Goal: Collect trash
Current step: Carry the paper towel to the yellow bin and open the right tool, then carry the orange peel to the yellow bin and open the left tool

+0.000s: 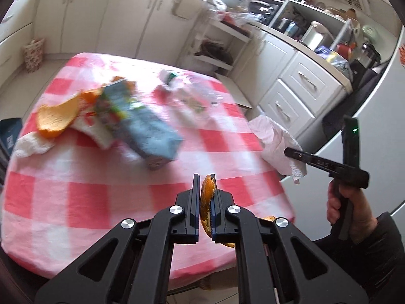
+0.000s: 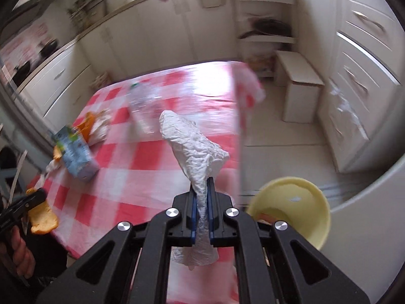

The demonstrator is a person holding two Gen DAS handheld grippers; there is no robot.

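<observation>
My left gripper (image 1: 204, 177) is shut on a piece of orange peel (image 1: 207, 197) above the near edge of the pink checked table (image 1: 101, 192). My right gripper (image 2: 201, 181) is shut on a crumpled white paper towel (image 2: 195, 141), held off the table's right edge. It also shows in the left wrist view (image 1: 278, 139). On the table lie a blue juice carton (image 1: 141, 126), more orange peel (image 1: 58, 116) on white paper, and a clear plastic bottle (image 1: 192, 93). A yellow bin (image 2: 296, 202) stands on the floor at the lower right of the right wrist view.
White kitchen cabinets (image 1: 296, 93) and shelves surround the table. A small white step stool (image 2: 301, 88) stands on the floor to the right. A cluttered counter (image 1: 316, 38) runs along the right wall.
</observation>
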